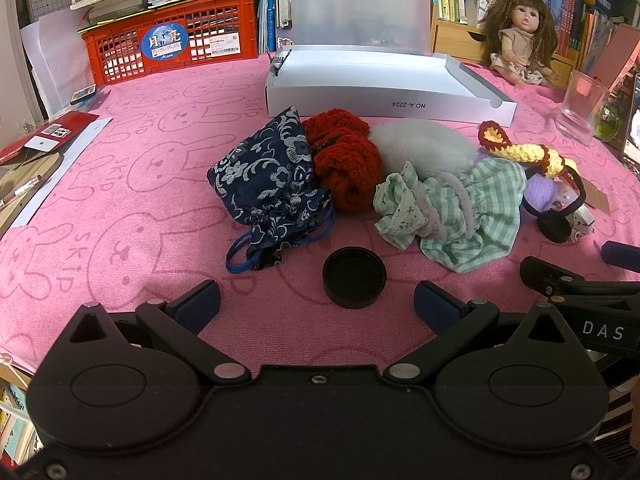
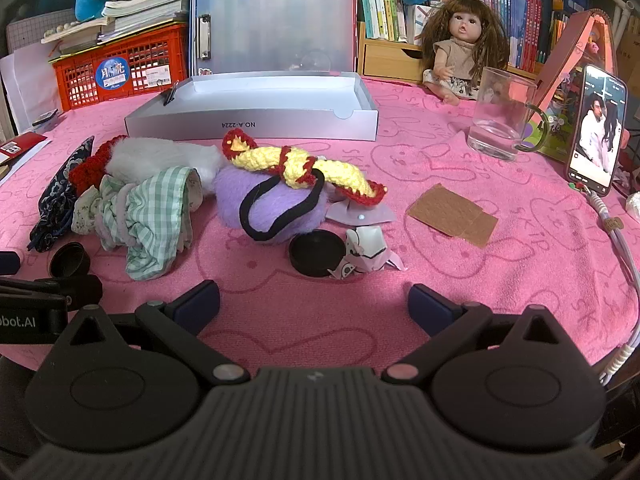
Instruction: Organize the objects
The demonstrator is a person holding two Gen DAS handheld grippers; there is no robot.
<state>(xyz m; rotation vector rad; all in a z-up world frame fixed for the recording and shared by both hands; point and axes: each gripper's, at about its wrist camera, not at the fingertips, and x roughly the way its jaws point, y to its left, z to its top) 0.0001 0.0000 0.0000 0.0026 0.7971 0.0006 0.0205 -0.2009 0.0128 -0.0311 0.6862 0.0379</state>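
My left claw (image 1: 316, 300) was released, jaws spread wide and holding nothing, low over the pink towel (image 1: 140, 208) on the tabletop; a black round lid (image 1: 354, 282) lay just beyond it, between the fingertips. My right claw (image 2: 314, 300) was likewise released and empty, with a second black lid (image 2: 316, 258) just ahead, touching a crumpled white paper piece (image 2: 366, 258). Across the middle of the towel lay a row of soft things: at far left a navy patterned pouch (image 1: 272, 176), then a red crocheted piece (image 1: 346, 160), a white furry item (image 1: 424, 144), a green checked garment (image 1: 468, 208), and a purple fluffy ball (image 2: 272, 200) looped by a black hair tie (image 2: 276, 216), with a yellow-and-red crocheted strip (image 2: 304, 168) draped over it. Behind them stood an open white box (image 2: 252, 118); a doll (image 2: 460, 48) and a glass mug (image 2: 502, 116) sat far right
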